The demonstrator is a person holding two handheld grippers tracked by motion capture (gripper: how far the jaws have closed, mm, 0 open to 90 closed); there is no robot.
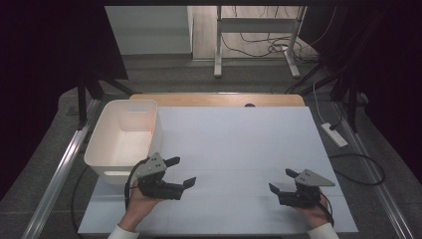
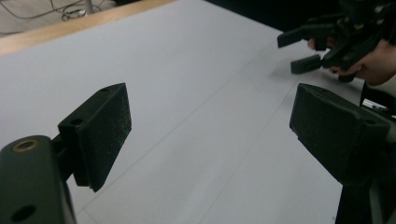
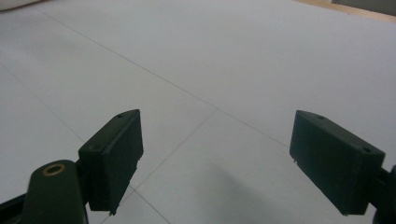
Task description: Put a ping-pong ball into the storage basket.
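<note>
Nearby, white bin (image 1: 123,137) bare inside — left tongs (image 1: 179,172), right tongs (image 1: 281,181) wide, empty.

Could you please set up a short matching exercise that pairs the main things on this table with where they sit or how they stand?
Things:
1. white bin
2. left claw
3. right claw
4. wooden table edge

Places or states:
A. open, near right of the white sheet
B. far side, beyond the white sheet
C. open, beside the bin's near corner
D. left side of the table, empty

Pairs: 1-D, 2-C, 3-A, 4-B
</note>
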